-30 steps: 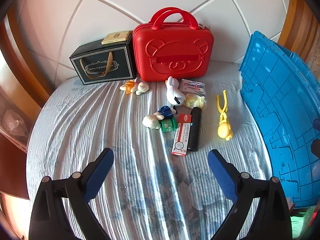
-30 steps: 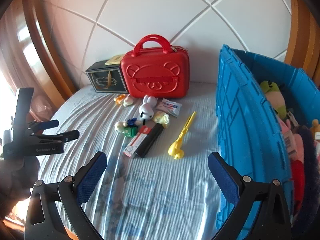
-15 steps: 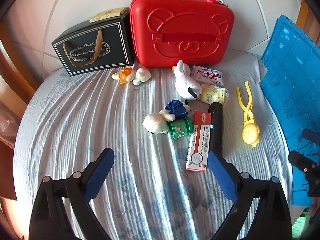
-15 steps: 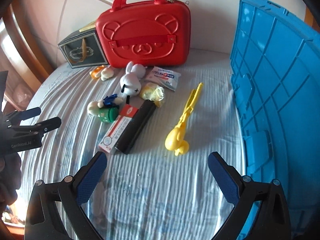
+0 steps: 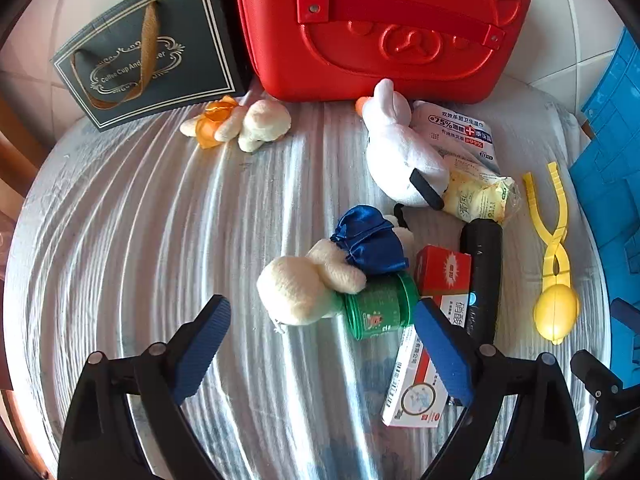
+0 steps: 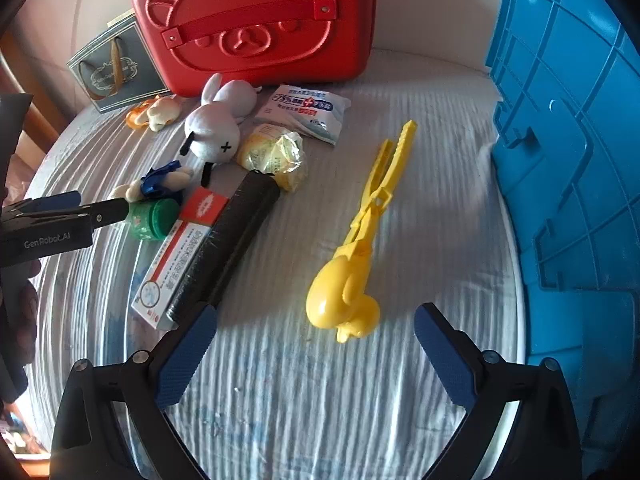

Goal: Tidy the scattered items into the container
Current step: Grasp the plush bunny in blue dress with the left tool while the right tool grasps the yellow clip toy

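Hovering my left gripper (image 5: 322, 344) with jaws spread wide, nothing between them, just short of the cream plush toy with blue satin bow (image 5: 320, 280) leaning on the green lidded jar (image 5: 378, 306). My right gripper (image 6: 316, 354) is spread too, empty, just short of the yellow plastic duck-shaped clamp tongs (image 6: 354, 276) lying on the striped grey bedsheet (image 6: 432, 208). Blue plastic crate (image 6: 568, 152) stands right of the tongs. Red-white carton (image 6: 180, 256) touches the black cylinder (image 6: 228, 240).
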`<state>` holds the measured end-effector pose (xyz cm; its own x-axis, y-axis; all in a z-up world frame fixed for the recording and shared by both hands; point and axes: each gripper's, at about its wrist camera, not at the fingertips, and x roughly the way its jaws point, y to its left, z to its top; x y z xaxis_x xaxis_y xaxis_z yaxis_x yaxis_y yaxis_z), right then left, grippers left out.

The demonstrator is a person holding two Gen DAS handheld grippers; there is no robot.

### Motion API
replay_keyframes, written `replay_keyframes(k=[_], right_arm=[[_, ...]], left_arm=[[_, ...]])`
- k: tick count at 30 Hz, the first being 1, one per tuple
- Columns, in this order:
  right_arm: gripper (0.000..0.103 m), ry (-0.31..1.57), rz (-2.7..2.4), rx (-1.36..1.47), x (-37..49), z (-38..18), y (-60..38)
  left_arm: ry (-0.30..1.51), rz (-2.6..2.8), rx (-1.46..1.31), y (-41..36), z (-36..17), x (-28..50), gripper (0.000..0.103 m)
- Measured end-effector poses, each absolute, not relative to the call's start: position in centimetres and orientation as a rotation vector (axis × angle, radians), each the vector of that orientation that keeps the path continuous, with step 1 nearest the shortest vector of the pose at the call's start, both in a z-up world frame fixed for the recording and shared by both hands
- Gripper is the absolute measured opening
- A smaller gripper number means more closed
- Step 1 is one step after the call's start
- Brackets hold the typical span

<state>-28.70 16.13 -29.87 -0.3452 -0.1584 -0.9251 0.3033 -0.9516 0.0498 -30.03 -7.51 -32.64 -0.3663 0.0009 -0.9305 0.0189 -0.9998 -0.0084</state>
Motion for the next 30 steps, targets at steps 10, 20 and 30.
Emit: replay_keyframes(k=[10,20,30], right_arm=[[0.101,0.170,-2.337,1.681,-31.2,-33.3,16.3],[0.086,0.137,-2.301,1.731,-32.2,-35.7,15.9],[0.051,0.103,-2.308,1.735,-31.4,-35.1,15.6]], left_arm=[[0.067,-2.572,1.813,-7.0,-35.4,-33.5,0.092],[0.002,-2.526,1.823,-6.9,-37.3,-34.1,0.063],[0.090,-2.592,1.795,-9.1,-35.7,-31.2,0.045]])
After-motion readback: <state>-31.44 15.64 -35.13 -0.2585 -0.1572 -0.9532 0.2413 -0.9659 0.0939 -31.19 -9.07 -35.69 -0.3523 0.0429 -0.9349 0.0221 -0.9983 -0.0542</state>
